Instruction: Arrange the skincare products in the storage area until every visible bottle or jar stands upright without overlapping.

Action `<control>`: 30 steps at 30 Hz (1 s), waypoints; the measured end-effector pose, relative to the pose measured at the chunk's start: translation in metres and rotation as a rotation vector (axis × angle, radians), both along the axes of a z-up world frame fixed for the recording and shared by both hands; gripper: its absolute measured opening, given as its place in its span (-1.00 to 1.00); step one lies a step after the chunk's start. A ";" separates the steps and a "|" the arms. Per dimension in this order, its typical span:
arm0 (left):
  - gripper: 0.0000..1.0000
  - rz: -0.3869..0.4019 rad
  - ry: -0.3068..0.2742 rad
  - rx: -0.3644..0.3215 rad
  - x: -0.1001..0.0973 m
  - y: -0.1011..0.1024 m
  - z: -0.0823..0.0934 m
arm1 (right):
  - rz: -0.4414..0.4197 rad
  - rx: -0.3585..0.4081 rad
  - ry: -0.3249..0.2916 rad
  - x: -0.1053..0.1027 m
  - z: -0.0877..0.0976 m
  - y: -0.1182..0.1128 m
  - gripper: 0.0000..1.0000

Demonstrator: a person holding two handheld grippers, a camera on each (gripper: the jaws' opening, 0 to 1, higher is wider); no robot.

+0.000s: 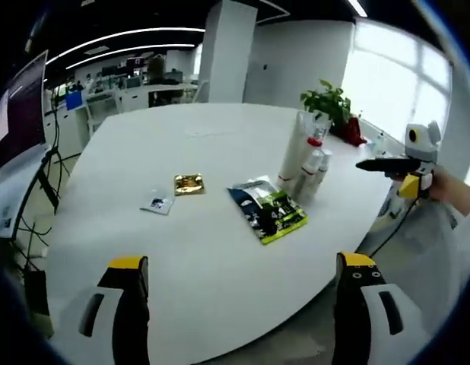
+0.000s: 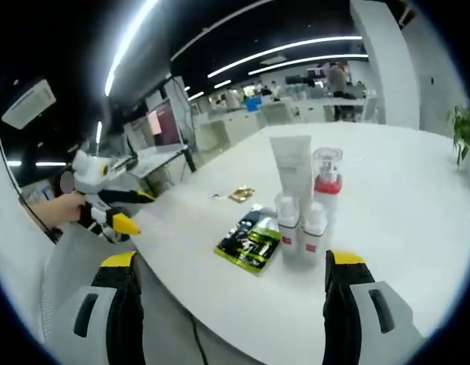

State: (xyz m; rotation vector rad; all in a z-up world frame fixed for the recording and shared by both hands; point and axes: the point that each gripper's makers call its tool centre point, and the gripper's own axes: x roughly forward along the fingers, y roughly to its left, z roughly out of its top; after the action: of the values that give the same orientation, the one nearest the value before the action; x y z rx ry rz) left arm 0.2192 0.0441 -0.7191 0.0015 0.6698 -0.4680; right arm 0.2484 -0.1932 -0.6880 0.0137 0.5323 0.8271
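Four upright bottles (image 2: pixel 303 205) clustered, touching; looked light, smooth plastic, tippy, so best pinched mid-body. Left gripper (image 1: pixel 242 285) jaws spread, empty. Right gripper (image 2: pixel 231 281) likewise spread.

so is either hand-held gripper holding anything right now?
Nothing. Left hand-held gripper and right hand-held gripper are both open and empty, short of the bottles.

Open table: wide bare top (image 1: pixel 220 258) from 6 to 11 o'clock of the bottles (image 1: pixel 307 163).
Obstacles: green packet (image 1: pixel 267 211), gold sachet (image 1: pixel 188 183), plant (image 1: pixel 328 100) behind.
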 end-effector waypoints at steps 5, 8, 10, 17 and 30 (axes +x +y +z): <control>0.98 0.018 -0.008 -0.012 0.003 0.002 0.003 | 0.000 -0.030 -0.017 0.002 -0.001 -0.005 0.99; 0.98 0.022 -0.011 -0.007 0.005 0.005 -0.002 | 0.028 -0.047 -0.033 -0.002 -0.004 -0.004 0.99; 0.98 0.017 0.013 0.001 0.003 0.005 -0.007 | 0.035 -0.044 -0.032 -0.003 -0.007 -0.001 0.99; 0.97 0.012 0.020 0.006 0.006 0.006 -0.011 | 0.033 -0.124 -0.041 -0.002 -0.015 -0.006 0.99; 0.96 0.032 0.027 0.006 0.008 0.011 -0.012 | 0.042 -0.162 -0.029 -0.003 -0.023 -0.007 0.97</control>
State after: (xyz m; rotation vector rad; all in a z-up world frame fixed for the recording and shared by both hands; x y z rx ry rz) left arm 0.2268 0.0552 -0.7309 -0.0094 0.6968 -0.4356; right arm 0.2455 -0.2007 -0.7108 -0.1587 0.5727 0.8221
